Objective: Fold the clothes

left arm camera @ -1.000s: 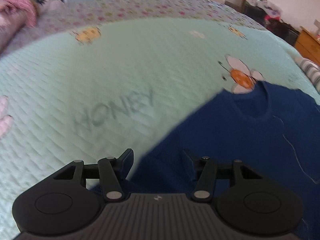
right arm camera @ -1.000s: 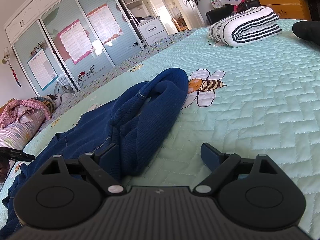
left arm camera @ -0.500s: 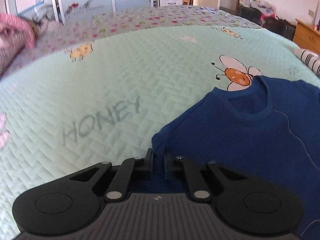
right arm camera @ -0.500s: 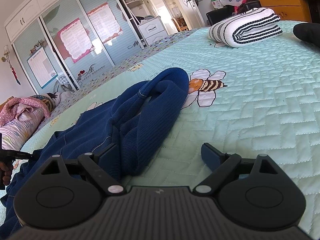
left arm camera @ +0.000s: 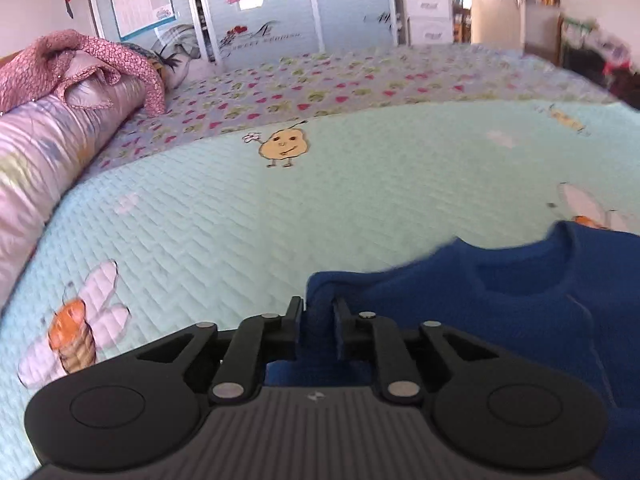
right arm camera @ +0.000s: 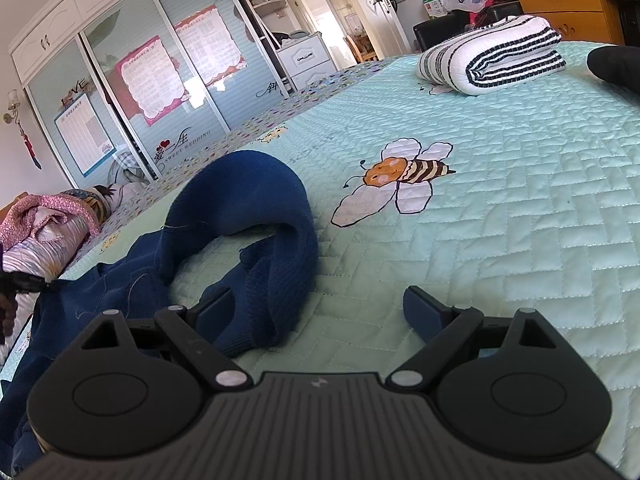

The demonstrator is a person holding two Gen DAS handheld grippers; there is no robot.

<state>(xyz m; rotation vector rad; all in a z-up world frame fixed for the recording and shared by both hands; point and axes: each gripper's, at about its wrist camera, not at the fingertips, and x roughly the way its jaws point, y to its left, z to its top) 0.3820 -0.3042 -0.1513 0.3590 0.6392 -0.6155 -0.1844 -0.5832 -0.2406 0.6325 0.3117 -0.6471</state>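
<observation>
both views ride low over the bed [left arm camera: 320,216], looking forward and slightly down past their own fingers. left view faces the wardrobe [left arm camera: 256,8] wall; right view faces the wardrobe and doorway corner. both share the sweater [right arm camera: 256,216] and pink bedding [left arm camera: 72,64].

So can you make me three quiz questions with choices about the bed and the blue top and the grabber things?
1. Where is the folded striped blanket?
A. on the far part of the bed
B. on the floor
C. in a drawer

2. What colour is the top?
A. red
B. blue
C. yellow

3. How is the right gripper?
A. wide open
B. squeezing the blanket
C. holding a cup

Answers: 1 A, it lies on the green quilt far off. 2 B, the cloth is dark blue. 3 A, its fingers stand far apart.
</observation>
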